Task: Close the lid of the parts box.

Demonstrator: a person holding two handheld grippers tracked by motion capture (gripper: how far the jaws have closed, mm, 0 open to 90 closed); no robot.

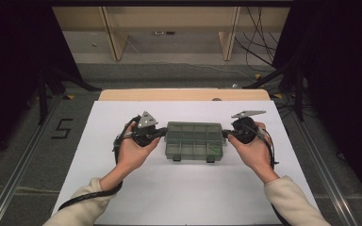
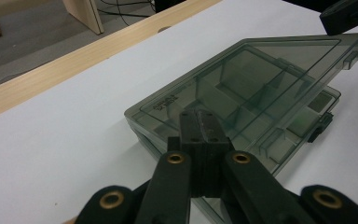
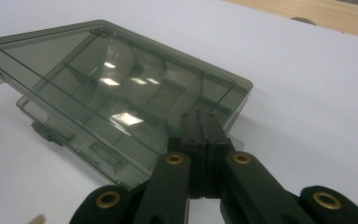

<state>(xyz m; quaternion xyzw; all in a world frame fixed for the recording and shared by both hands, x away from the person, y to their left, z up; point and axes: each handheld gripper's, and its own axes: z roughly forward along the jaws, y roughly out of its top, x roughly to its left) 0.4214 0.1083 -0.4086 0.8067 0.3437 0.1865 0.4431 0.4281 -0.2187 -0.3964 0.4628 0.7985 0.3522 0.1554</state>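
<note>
A: While the smoky compartment box (image 1: 193,140) lies mid-tabletop (image 1: 179,197), where are the grippers?

B: One at each short end. The left gripper (image 2: 199,125) has its fingers pressed together against the box's left edge, pinching nothing; the right gripper (image 3: 200,125) mirrors it at the right edge.

A: The lid looks ajar in the gripper views, latches (image 1: 210,159) on the near side.

B: I'd judge the box is being steadied or squared. Push evenly from both ends and low on the base, or it could skid or twist.

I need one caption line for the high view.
Two hand-held grippers, left gripper and right gripper, flank a smoky compartment box.
</note>
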